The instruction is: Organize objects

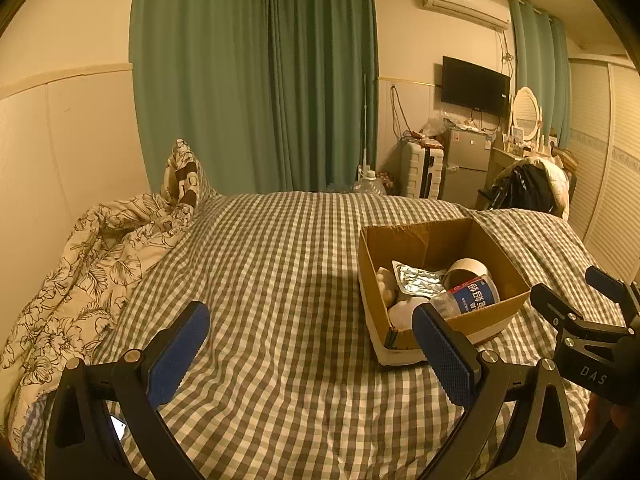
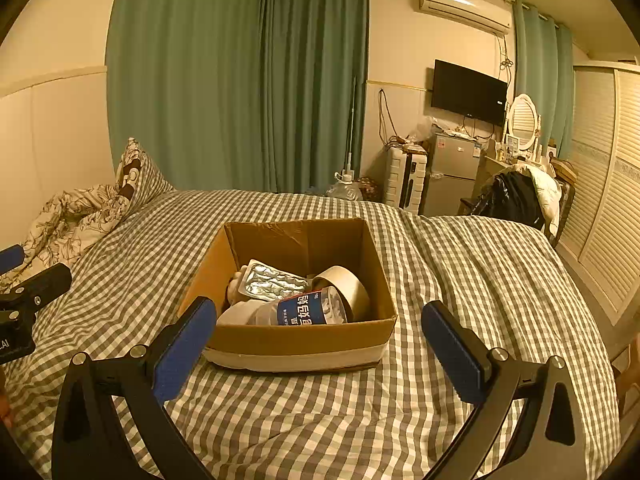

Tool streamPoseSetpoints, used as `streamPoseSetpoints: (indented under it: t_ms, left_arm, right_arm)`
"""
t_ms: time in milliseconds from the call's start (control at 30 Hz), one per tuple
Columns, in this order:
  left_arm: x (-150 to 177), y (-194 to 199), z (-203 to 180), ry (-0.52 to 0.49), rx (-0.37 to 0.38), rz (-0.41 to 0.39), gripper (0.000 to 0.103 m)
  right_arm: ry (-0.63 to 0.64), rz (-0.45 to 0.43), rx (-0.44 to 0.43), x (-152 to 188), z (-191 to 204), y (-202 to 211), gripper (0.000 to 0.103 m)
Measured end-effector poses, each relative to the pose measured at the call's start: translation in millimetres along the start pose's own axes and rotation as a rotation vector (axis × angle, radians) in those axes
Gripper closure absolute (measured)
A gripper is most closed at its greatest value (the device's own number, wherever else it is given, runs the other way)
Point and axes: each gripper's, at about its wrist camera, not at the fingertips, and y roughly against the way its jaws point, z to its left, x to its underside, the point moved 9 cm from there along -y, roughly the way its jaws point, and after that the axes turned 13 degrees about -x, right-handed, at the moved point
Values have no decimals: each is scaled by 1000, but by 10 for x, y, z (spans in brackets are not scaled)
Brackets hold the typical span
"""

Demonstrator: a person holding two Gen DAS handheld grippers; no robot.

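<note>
Fingers [image 1: 176, 354] of both grippers gape empty; the left's partly hide the cardboard box [image 2: 296, 336] and bottle [image 2: 304, 310].

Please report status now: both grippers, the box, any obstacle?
Left gripper open, empty, over bed. Right gripper open, empty, facing cardboard box. Box holds bottle, tape roll, blister pack. Nothing in the way.

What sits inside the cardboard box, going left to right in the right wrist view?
Inside the cardboard box, left to right: a pale lumpy item at the left wall, the foil blister pack, the plastic bottle with a blue label, then the roll of tape.
</note>
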Motion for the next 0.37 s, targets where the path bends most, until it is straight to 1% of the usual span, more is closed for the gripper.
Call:
streamPoseSetpoints:
  t_ms: [367]
  left_arm:
    - [24,-14,3,-4,-2,-1,0]
  right_arm:
    - [-1,10,-1,27,17,-30,0]
